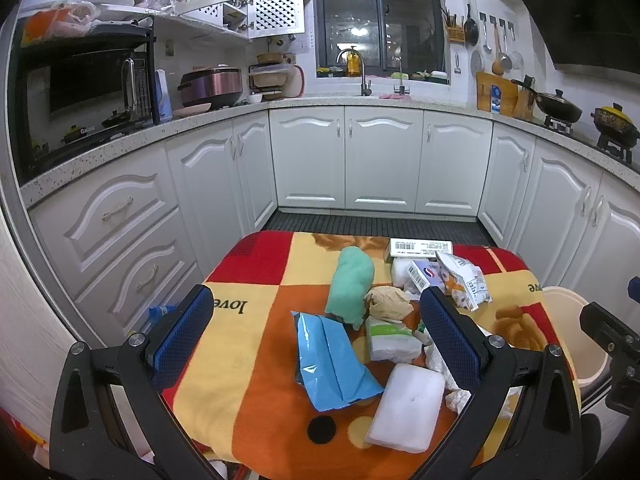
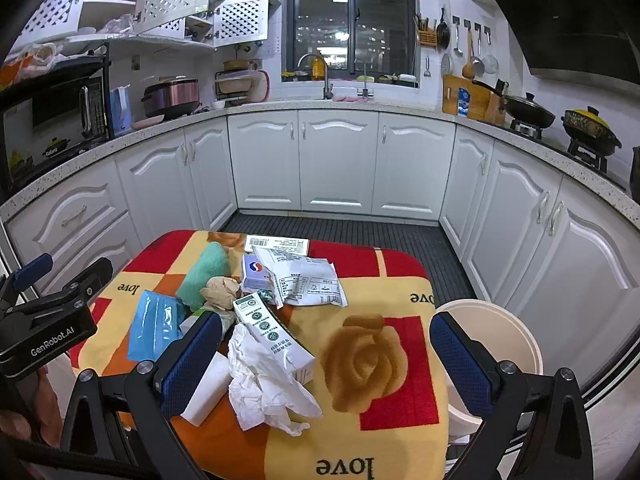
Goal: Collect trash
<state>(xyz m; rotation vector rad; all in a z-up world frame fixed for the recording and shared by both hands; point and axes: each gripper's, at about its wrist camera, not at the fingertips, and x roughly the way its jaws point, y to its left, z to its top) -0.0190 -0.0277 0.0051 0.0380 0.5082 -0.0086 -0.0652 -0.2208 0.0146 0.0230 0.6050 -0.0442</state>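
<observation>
Trash lies on a table with a checked blanket (image 1: 256, 280): a blue pouch (image 1: 328, 360), a white foam block (image 1: 406, 408), a green cloth (image 1: 350, 284), a brown paper ball (image 1: 386, 300), small boxes and a snack bag (image 1: 460, 280). The right wrist view shows crumpled white tissue (image 2: 268, 388), a white carton (image 2: 272, 332) and the snack bag (image 2: 308, 280). A cream bin (image 2: 492, 328) stands at the table's right edge. My left gripper (image 1: 316, 344) is open above the pouch. My right gripper (image 2: 326, 364) is open above the tissue and blanket.
White kitchen cabinets (image 1: 380, 160) ring the table on three sides, with a dark floor mat (image 1: 376, 226) beyond it. A microwave (image 1: 80, 92) and rice cooker (image 1: 212, 88) stand on the left counter, pots (image 1: 560, 106) on the right.
</observation>
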